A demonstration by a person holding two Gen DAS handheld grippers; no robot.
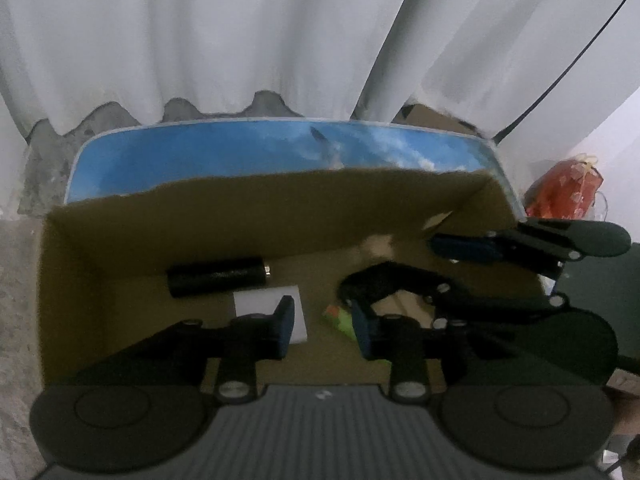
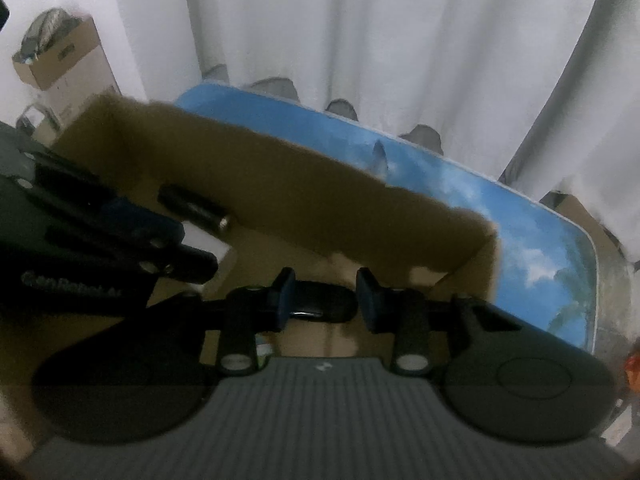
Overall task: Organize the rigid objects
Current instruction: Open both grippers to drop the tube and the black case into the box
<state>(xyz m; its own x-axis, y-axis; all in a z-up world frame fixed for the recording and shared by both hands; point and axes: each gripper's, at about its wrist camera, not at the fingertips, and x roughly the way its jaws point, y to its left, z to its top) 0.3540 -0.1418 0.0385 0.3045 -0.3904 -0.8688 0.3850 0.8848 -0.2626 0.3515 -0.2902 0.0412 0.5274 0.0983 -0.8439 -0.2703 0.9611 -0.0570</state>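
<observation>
Left wrist view: a blue mat (image 1: 224,160) printed with sky and clouds covers the work surface. An open cardboard box (image 1: 256,216) sits on it, with white curtains (image 1: 200,40) behind. Rough grey floor shows under the curtain hem, and a red patterned bag (image 1: 564,188) stands beyond the mat at far right. Right wrist view: a second carton (image 2: 60,56) stands on the floor at upper left.

Left gripper (image 1: 324,324) hangs inside the box, jaws apart, nothing between the pads. Just beyond its left finger lies a white block (image 1: 276,300), partly covered by that finger. A green object with an orange tip (image 1: 340,318) lies by the right finger; only a small part shows, identity unclear.

Black cylinder (image 1: 218,276) lies flat on the box floor near the far wall, long axis running left-right in this view, metal tip at its right end.

Right gripper (image 2: 325,298) is also over the box, near its right corner. A dark, rounded, glossy object (image 2: 320,300) sits in the gap, long axis spanning from finger to finger. It reaches the left pad; a narrow gap appears at the right pad, so the jaws look apart and not clamping. Motion blur makes the object hard to identify.
</observation>
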